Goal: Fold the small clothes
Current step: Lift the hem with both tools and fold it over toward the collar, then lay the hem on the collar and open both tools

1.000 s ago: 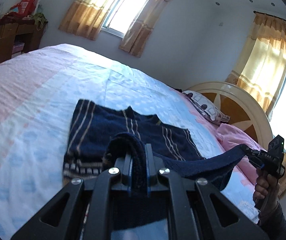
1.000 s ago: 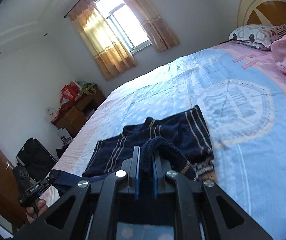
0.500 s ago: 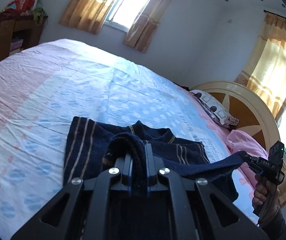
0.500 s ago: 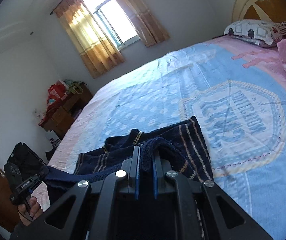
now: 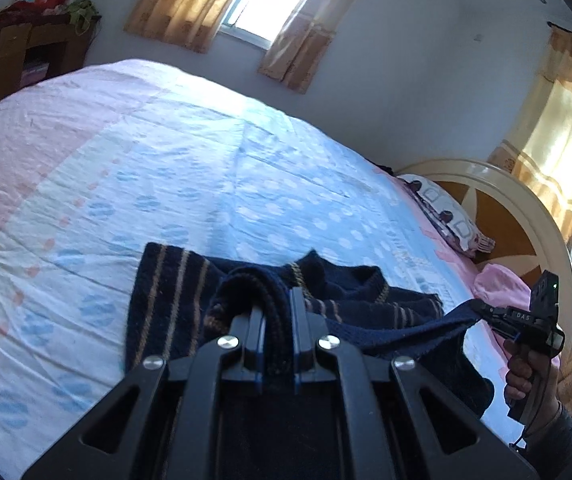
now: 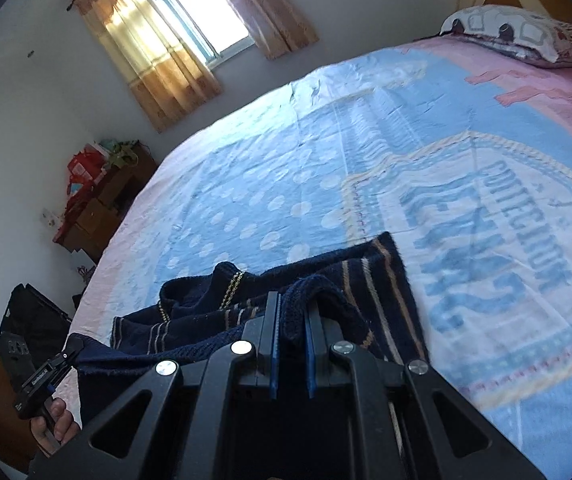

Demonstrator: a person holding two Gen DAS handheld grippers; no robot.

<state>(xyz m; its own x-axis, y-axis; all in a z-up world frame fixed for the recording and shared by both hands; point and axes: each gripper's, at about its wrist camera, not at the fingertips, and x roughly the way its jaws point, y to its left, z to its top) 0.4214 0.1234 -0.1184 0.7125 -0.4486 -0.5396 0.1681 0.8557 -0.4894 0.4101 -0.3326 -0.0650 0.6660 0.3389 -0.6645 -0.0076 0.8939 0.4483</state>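
On the bed point(image 5: 189, 168), your left tool point(image 5: 275, 300) and right tool point(image 6: 292, 312) are each clamped on the near hem of the navy sweater point(image 5: 165, 300). Its far part lies flat; the fold looks half done and needs laying down.

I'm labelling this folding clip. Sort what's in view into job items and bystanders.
Job: navy striped sweater, left gripper and right gripper, both clamped on it.
Bystanders: patterned pillow, wooden cabinet, curtains, headboard.

left gripper point(image 5: 275, 302): clamped, pointing downward
right gripper point(image 6: 292, 312): clamped, pointing downward
hands: gripping the handles
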